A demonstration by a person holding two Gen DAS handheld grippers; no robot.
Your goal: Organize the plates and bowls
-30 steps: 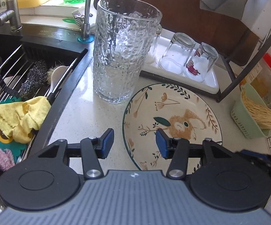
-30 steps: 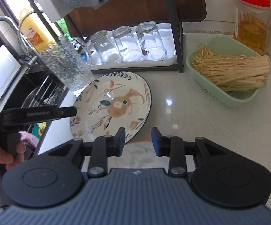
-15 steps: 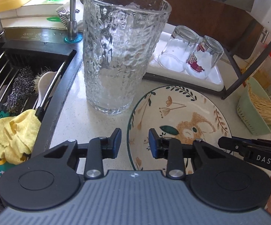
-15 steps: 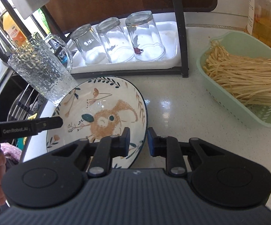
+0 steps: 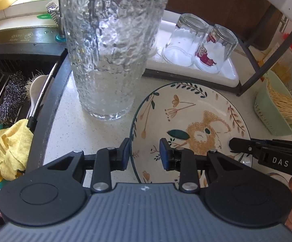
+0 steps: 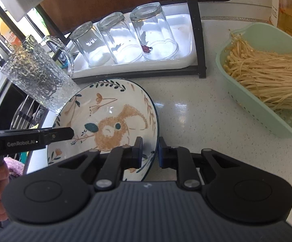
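"DAS" marks right hand-held gripper (image 5: 247,148); "GenRobot.AI" left hand-held gripper (image 6: 63,136).

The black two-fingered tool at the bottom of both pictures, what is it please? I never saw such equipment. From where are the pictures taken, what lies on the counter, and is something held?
No robot here: a person holds a gripper in each hand, each with a wide-angle camera looking along its fingers. One picture comes from the left gripper, the other from the right gripper. On the counter stand a flowered plate, a tall textured glass, upturned glasses on a white tray, and a green basket of pale strands. Both grippers straddle the plate's rim on opposite sides; the right seems to pinch it, the left's grip is unclear.
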